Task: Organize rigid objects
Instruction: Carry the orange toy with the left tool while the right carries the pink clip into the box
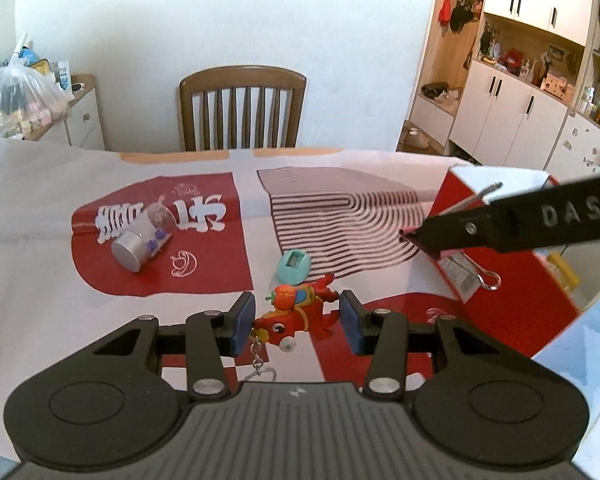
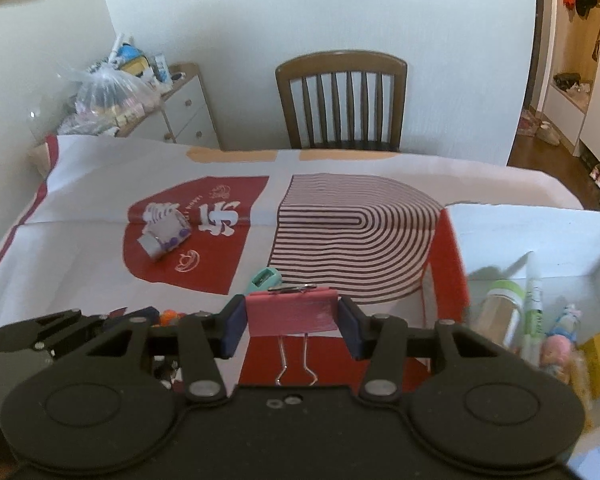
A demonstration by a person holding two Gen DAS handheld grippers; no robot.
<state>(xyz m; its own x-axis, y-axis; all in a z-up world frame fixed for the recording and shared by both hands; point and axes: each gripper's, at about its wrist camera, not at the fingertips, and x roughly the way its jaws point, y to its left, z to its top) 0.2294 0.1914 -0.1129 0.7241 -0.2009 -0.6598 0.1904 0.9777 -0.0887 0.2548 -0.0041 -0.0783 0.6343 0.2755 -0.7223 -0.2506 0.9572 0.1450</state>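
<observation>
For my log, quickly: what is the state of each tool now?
Left tool: open, fingers on either side of the red toy keychain, not closed on it.
Right tool: closed, holding the pink binder clip.

1. "DAS" in pale raised letters stands on the black right claw [image 1: 500, 224].
2. Large white Chinese characters, seen upside down, stand on the red cloth panel [image 1: 160, 248]; not clearly readable.

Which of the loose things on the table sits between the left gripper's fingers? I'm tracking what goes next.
The red toy horse, lying between the open left gripper's fingers. The teal sharpener and the clear tube lie farther off.
</observation>
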